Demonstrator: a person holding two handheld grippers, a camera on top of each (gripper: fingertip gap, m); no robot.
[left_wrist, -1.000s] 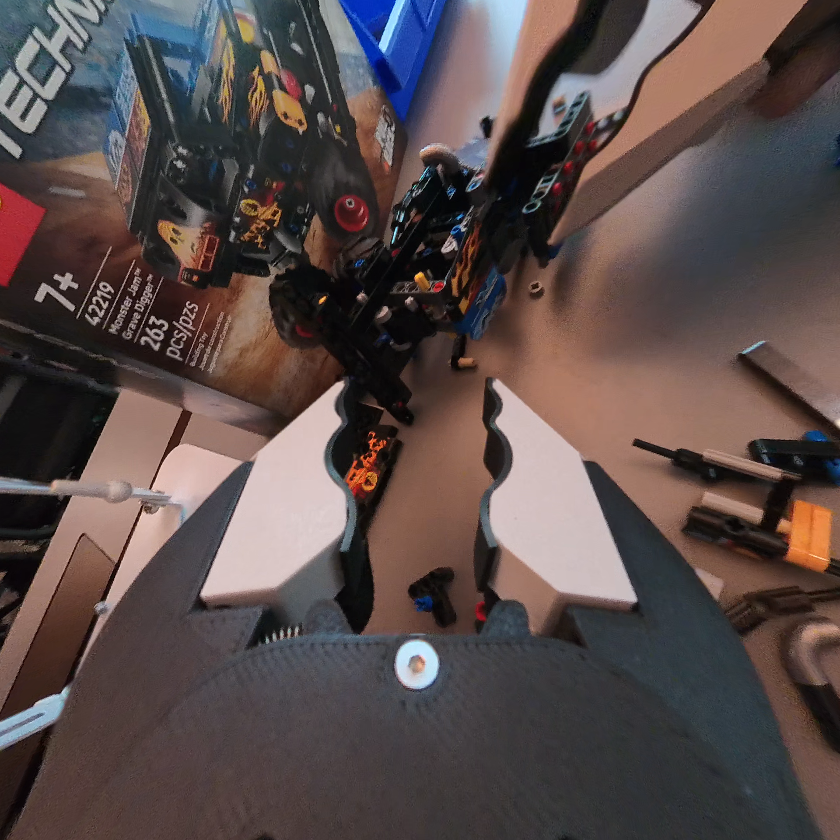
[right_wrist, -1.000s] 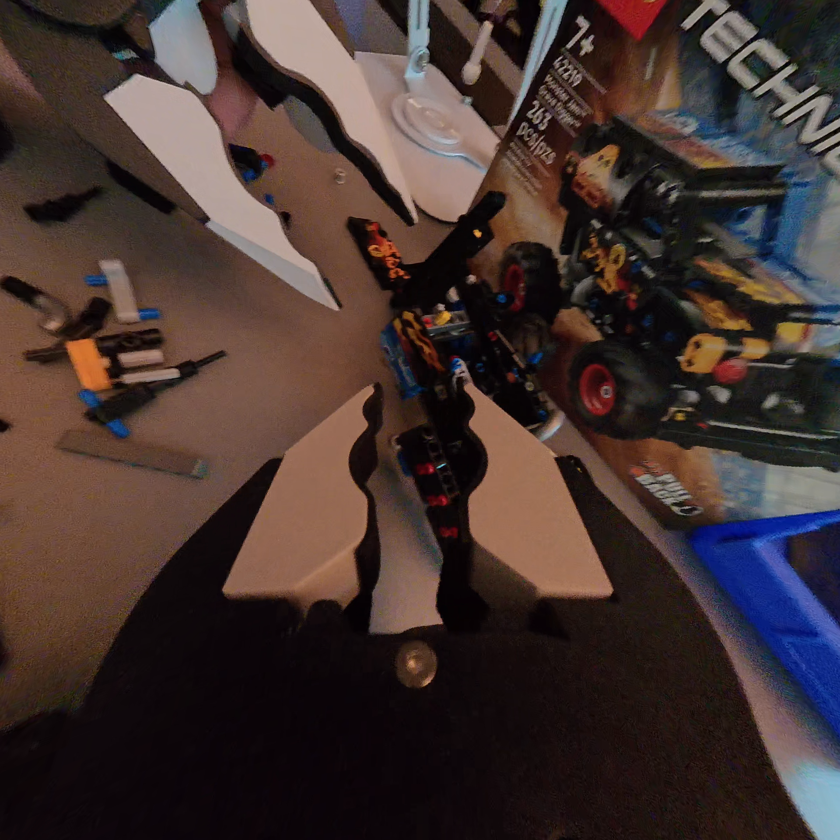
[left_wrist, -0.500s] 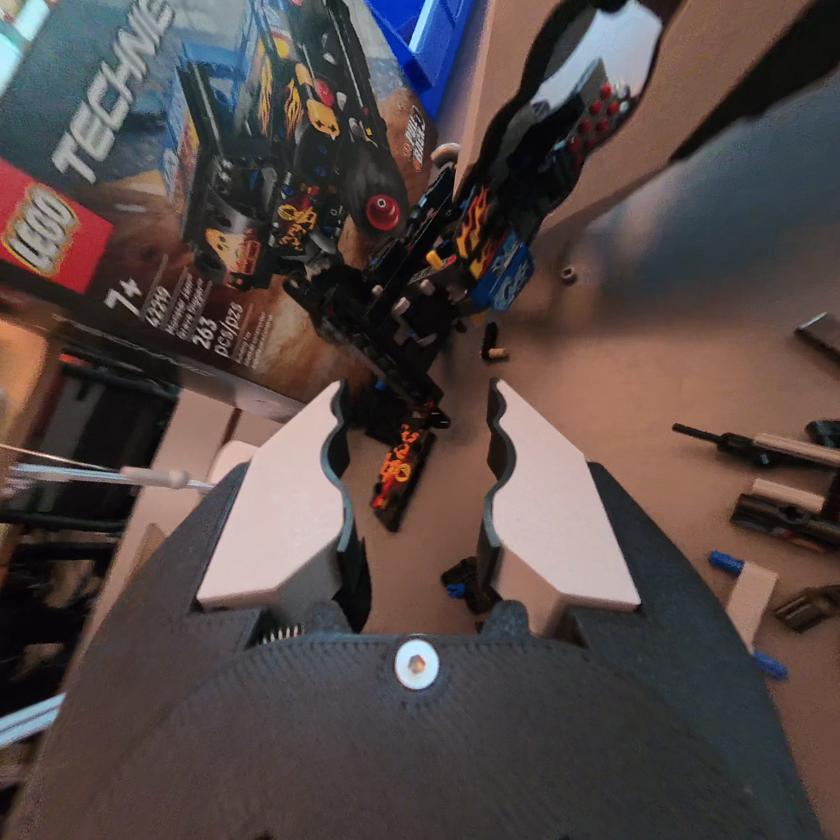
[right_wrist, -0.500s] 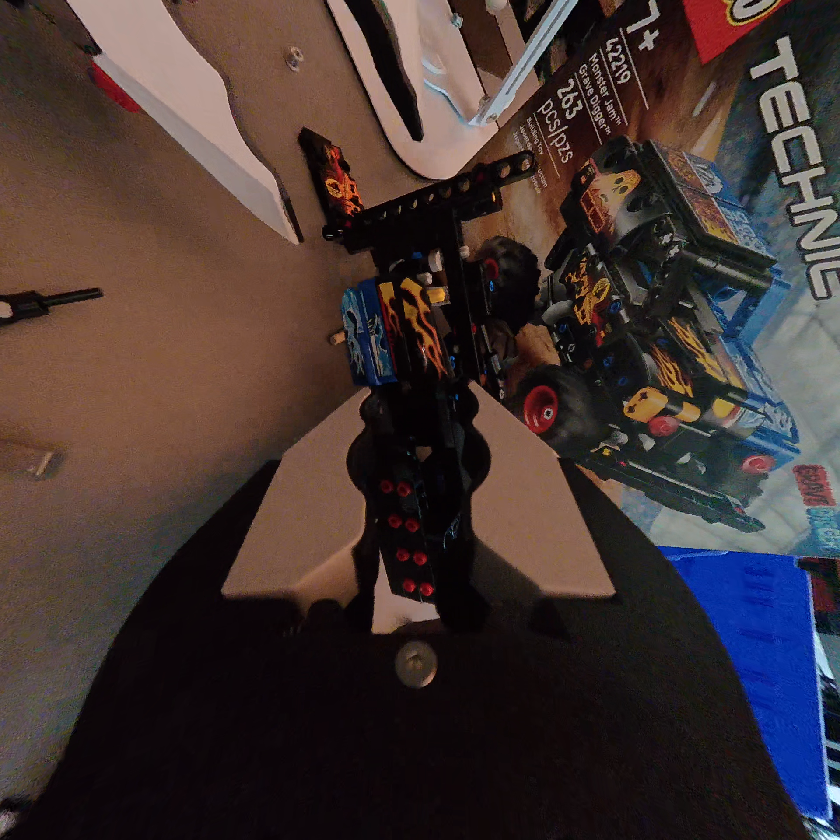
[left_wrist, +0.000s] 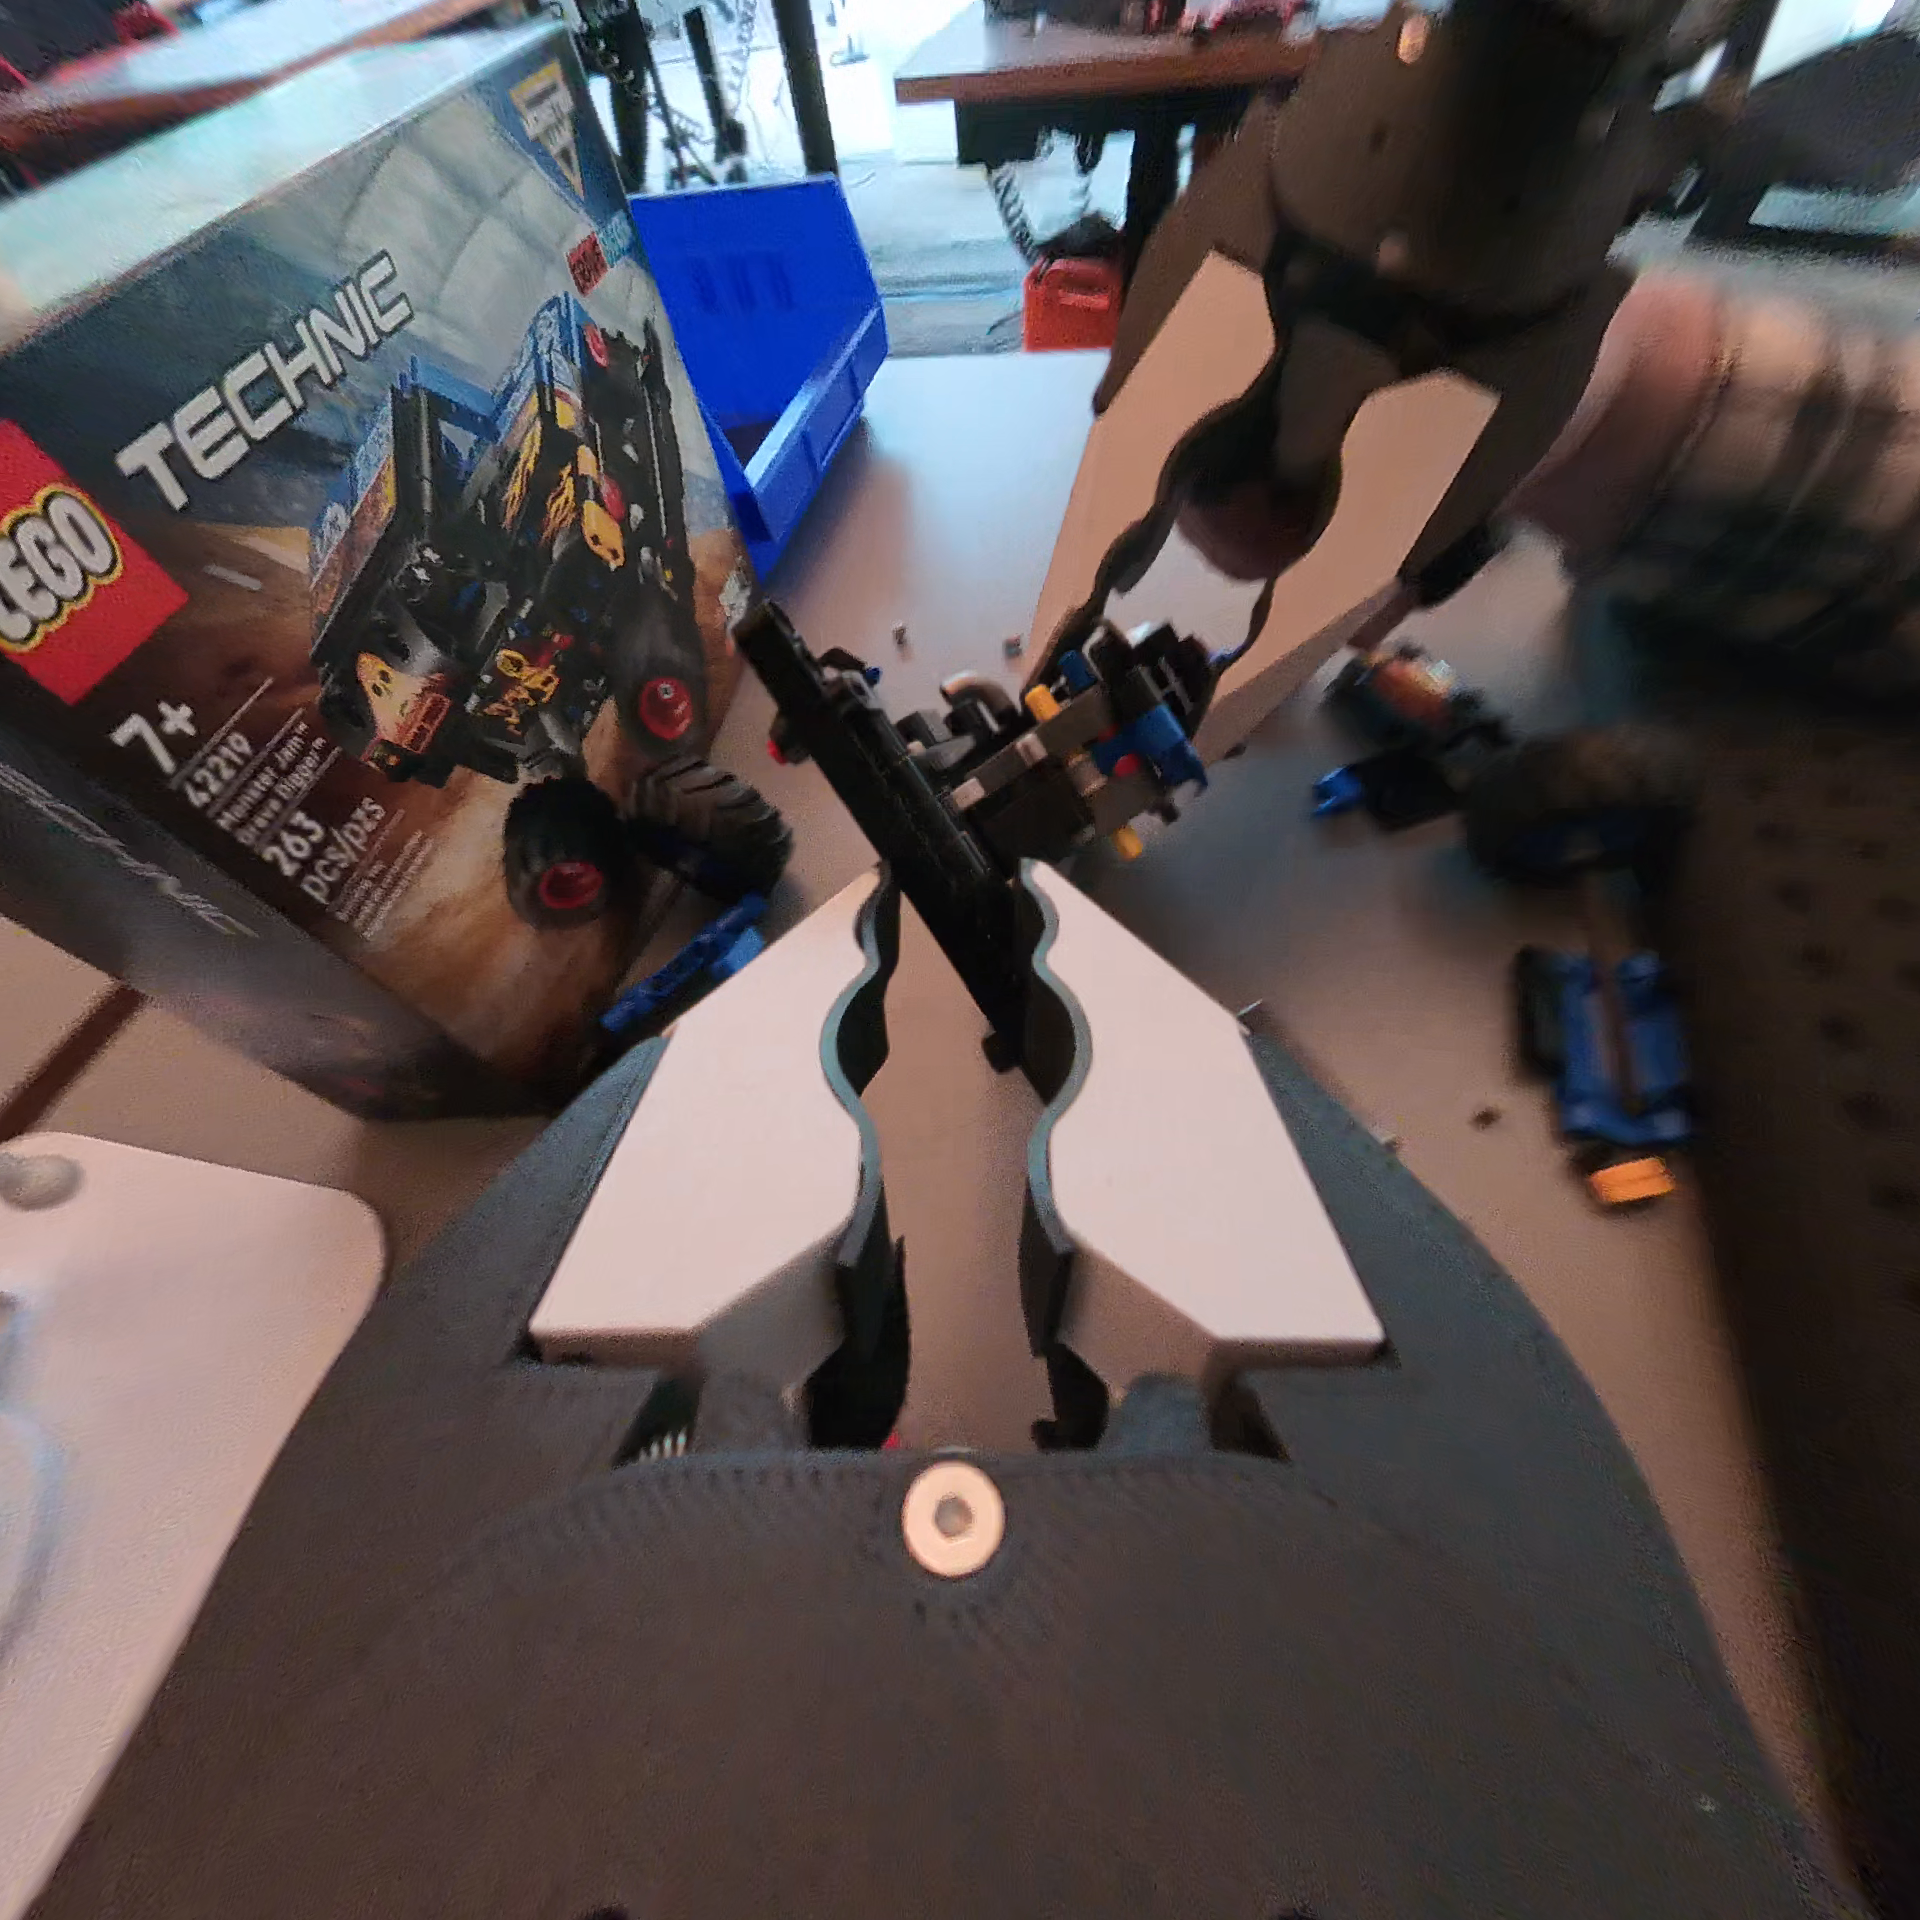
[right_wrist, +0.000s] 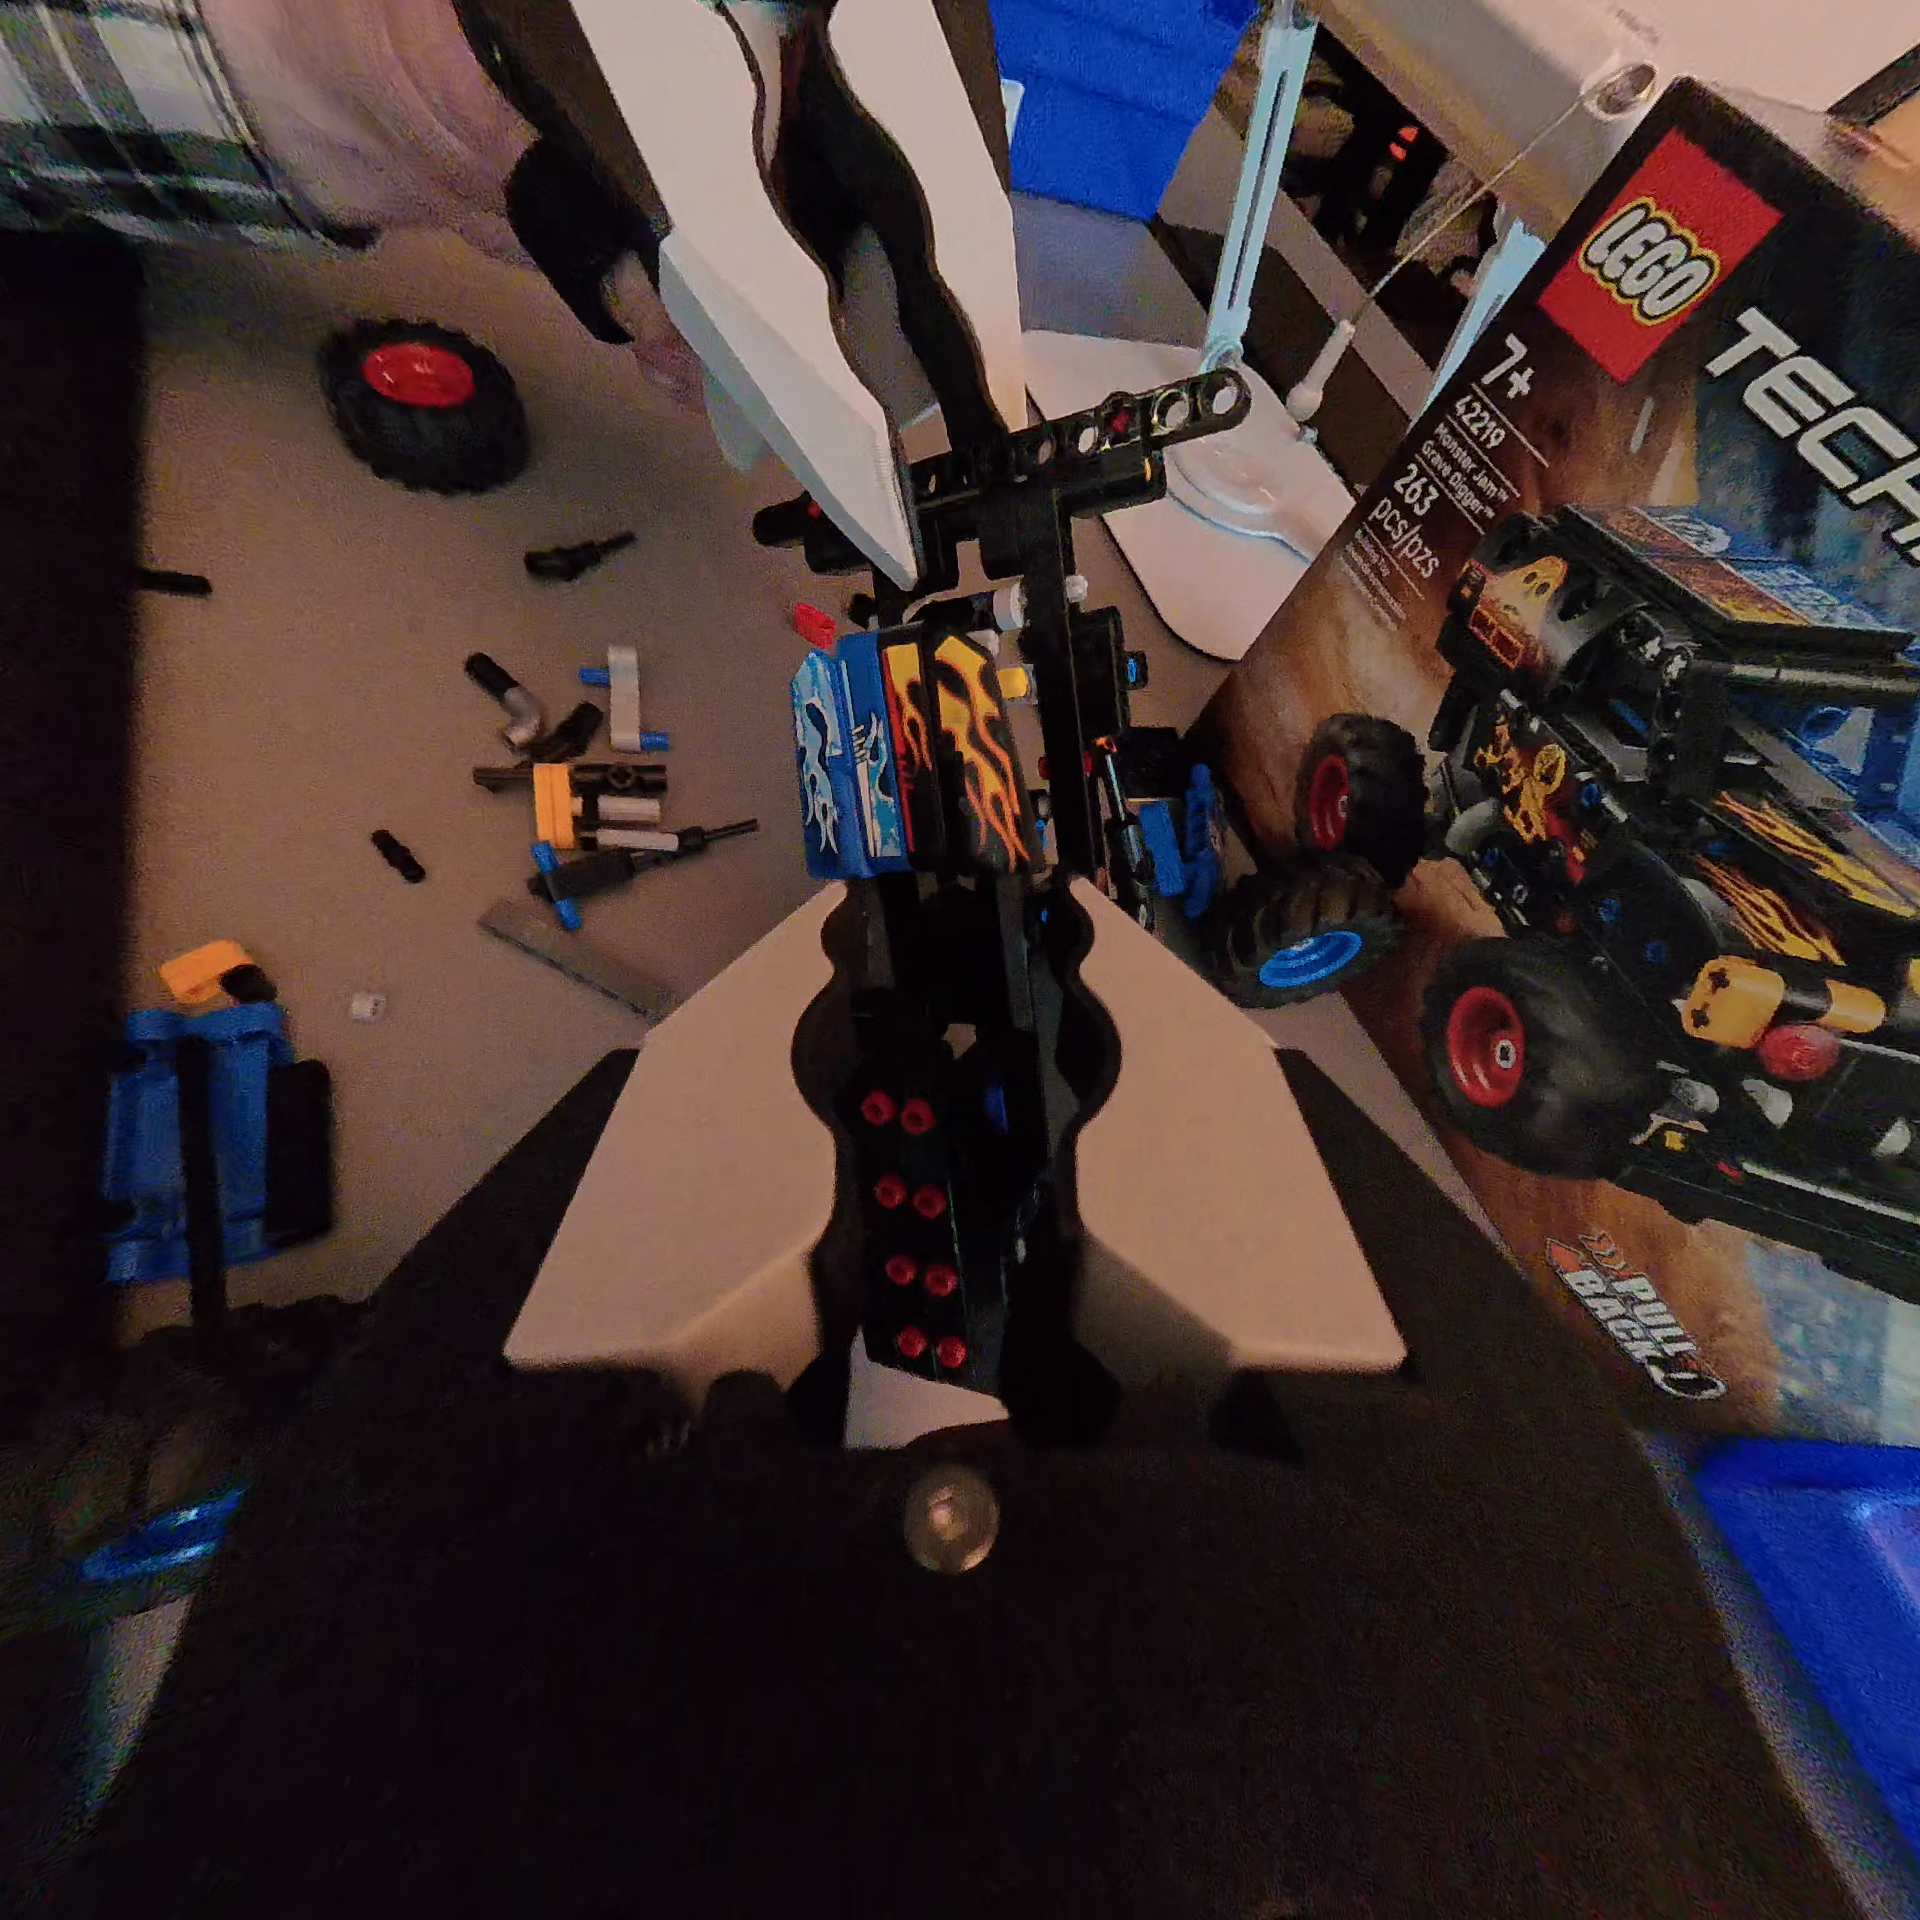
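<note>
My left gripper (left_wrist: 951, 914), spread and clear 0.5 s back, has now closed in and pinches the black beam (left_wrist: 894, 821) at the far end of the truck model (right_wrist: 914, 769). My right gripper (right_wrist: 951, 914) clamps the model's near, red-pinned end above the table (right_wrist: 312, 675). The set box (right_wrist: 1662, 727) crowds the right; loose parts (right_wrist: 592, 790) and 1 wheel (right_wrist: 421, 400) lie left.

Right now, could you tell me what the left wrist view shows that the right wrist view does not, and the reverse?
Only the left wrist view shows the room beyond, a far table and a red container. Only the right wrist view shows the loose red-hubbed wheel, the flame-printed panels and the heap of small pins. Both show the partly built truck held between the right gripper, shut on it, and the left gripper, closed about its black beam, plus the toy box and blue bin.
</note>
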